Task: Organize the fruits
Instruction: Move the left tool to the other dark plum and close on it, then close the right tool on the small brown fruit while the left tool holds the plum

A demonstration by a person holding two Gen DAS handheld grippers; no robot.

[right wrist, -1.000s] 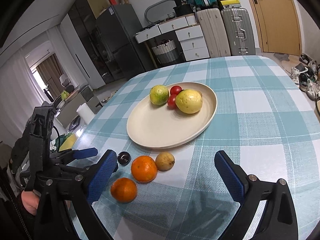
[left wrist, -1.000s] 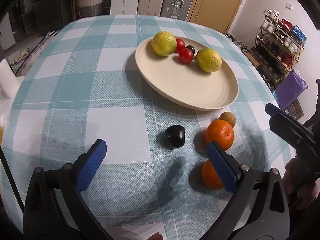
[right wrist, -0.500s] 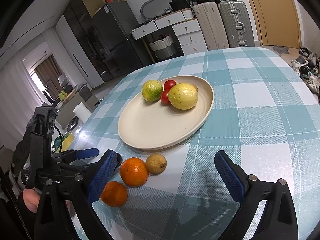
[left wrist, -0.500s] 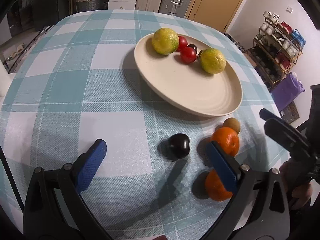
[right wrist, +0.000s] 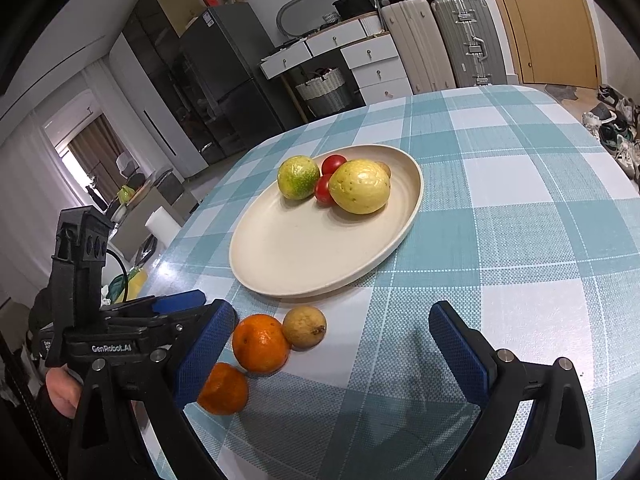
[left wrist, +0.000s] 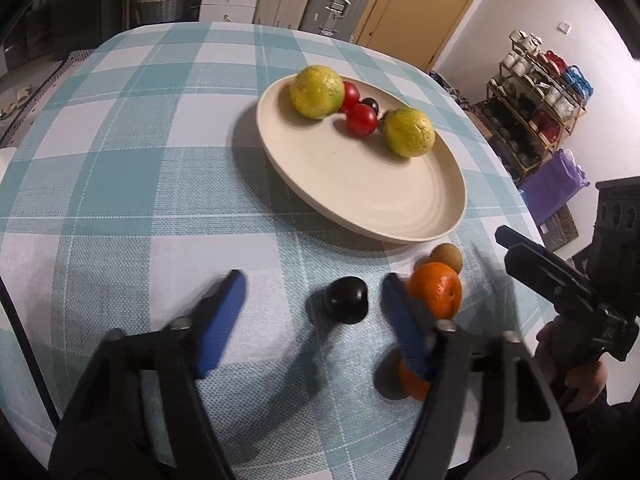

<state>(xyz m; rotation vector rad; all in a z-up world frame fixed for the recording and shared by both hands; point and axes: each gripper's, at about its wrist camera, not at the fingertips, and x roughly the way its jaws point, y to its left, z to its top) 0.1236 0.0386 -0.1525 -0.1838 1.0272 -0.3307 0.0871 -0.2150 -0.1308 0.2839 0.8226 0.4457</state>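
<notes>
On a blue-and-white checked table [left wrist: 120, 184], the left gripper [left wrist: 312, 300] has just been closing its jaws around a dark plum [left wrist: 346, 299]; its blue pads are not yet touching the fruit, which lies between them. The right gripper [right wrist: 332, 344] hovers wide apart, holding nothing, near two oranges [right wrist: 260, 342] and a small brown fruit [right wrist: 304, 326]. A cream plate [left wrist: 360, 200] beyond holds more fruit.

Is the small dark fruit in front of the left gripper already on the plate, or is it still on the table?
On the table. The dark fruit lies on the checked cloth, short of the plate, between the left gripper pads, untouched.
</notes>
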